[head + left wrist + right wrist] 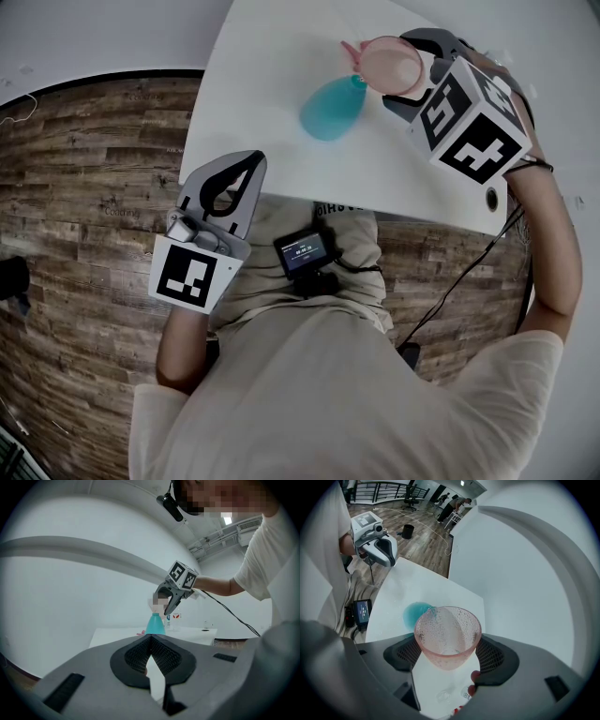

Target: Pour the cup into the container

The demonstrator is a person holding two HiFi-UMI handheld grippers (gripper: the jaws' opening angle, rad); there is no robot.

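Note:
A teal flask-shaped container (331,109) stands on the white table (272,84). My right gripper (410,75) is shut on a translucent pink cup (392,64), held above the table just right of the container's neck. In the right gripper view the cup (447,637) sits between the pads, tipped toward the container (418,614), with droplets on its wall. My left gripper (232,199) hovers at the table's near edge, shut on nothing. In the left gripper view the container (155,624) stands far ahead, below the right gripper (165,603).
A small pink thing (350,50) lies behind the container. A device with a lit screen (302,251) hangs at the person's chest, and cables run down the right. The table has a cable hole (492,198). Small bottles (175,618) stand at its far side.

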